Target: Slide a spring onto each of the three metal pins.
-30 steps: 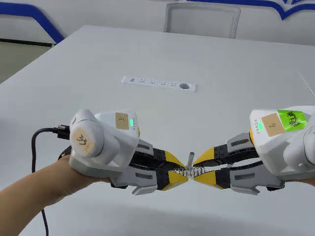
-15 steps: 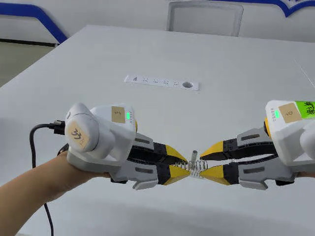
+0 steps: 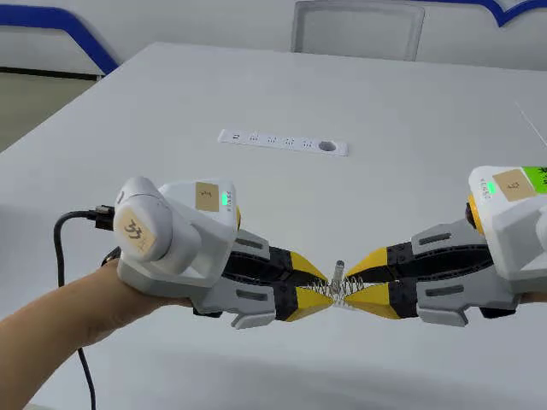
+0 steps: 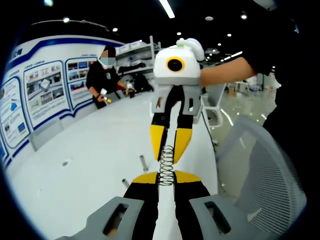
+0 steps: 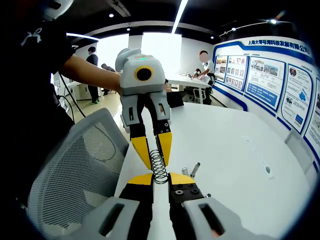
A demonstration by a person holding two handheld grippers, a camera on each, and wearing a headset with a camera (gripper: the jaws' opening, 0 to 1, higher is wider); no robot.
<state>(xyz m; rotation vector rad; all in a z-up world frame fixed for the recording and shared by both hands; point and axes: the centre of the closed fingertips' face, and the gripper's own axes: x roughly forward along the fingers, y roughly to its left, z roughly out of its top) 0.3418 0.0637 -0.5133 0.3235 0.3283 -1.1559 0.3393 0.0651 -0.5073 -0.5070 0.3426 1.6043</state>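
A small steel spring [image 3: 336,291] hangs level between the two grippers, just above the white table [image 3: 256,196]. My left gripper [image 3: 323,292] is shut on its left end and my right gripper [image 3: 349,289] on its right end. One upright metal pin [image 3: 339,268] stands right behind the spring. In the left gripper view the spring [image 4: 166,162] runs from my own tips [image 4: 165,178] up to the right gripper [image 4: 169,147], with two pins [image 4: 143,163] [image 4: 125,183] to the left. In the right gripper view the spring [image 5: 158,167] joins my tips [image 5: 160,179] to the left gripper [image 5: 154,150]; pins [image 5: 195,169] stand to the right.
A white power strip [image 3: 282,142] lies in the middle of the table, farther back. A chair [image 3: 355,30] stands at the far edge, and a mesh chair [image 5: 75,170] close by the near edge. A black cable [image 3: 64,248] trails from the left gripper. People stand in the background.
The right gripper drew back to the right, stretching and tilting the spring, then came in again. Both tips now sit closer together with the spring level in front of the pin.
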